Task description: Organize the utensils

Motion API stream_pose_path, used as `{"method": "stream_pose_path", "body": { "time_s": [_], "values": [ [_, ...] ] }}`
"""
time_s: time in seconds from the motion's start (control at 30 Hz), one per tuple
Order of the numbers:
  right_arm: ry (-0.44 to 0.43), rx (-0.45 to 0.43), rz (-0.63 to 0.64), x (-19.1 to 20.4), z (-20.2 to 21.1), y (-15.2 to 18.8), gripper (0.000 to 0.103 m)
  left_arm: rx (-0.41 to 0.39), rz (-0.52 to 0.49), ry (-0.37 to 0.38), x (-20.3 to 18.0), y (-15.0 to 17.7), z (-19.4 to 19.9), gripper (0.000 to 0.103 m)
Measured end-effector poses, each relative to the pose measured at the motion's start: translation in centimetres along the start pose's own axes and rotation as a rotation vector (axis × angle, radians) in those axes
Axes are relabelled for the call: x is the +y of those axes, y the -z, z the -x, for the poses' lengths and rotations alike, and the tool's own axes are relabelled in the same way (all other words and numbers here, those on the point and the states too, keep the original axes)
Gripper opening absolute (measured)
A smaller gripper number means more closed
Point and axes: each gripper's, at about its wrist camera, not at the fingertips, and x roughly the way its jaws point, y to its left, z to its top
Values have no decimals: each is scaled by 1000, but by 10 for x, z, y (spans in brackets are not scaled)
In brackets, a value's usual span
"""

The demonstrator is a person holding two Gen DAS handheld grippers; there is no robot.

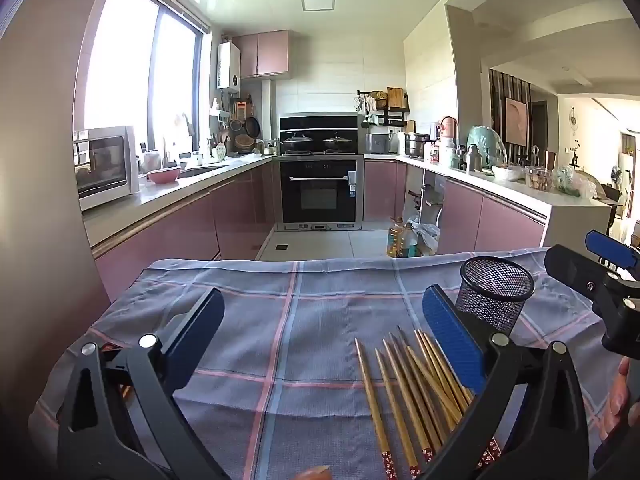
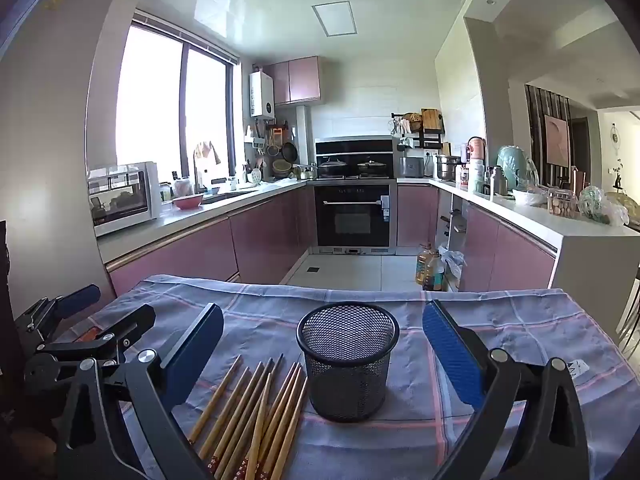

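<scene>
Hovering wide-open grippers over chopsticks and mesh cup.
Left gripper (image 1: 320, 344) and right gripper (image 2: 322, 354) hold nothing, textured blue pads spread. Slender wooden chopsticks (image 2: 256, 412) lie fanned on the checked cloth (image 1: 280, 320), just beside the upright cylindrical black wire-mesh holder (image 2: 347, 360).

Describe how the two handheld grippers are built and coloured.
Both match. The left gripper and right gripper have black plastic arms with triangular cut-outs and round silver rivets. Each finger carries a flat, rectangular blue pad with a fine ribbed texture. No cables or sleeves show.
</scene>
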Motion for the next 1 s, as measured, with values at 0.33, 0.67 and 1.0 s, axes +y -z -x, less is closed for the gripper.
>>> {"method": "stream_pose_path", "body": {
  "time_s": [0.33, 0.67, 1.0],
  "values": [
    [3, -2, 8, 6, -3, 1, 97, -18, 14, 0, 5, -2, 8, 98],
    [3, -14, 9, 5, 4, -1, 97, -44, 15, 3, 3, -5, 15, 98],
    [0, -15, 9, 4, 5, 0, 97, -76, 13, 5, 1, -8, 23, 98]
  ]
}}
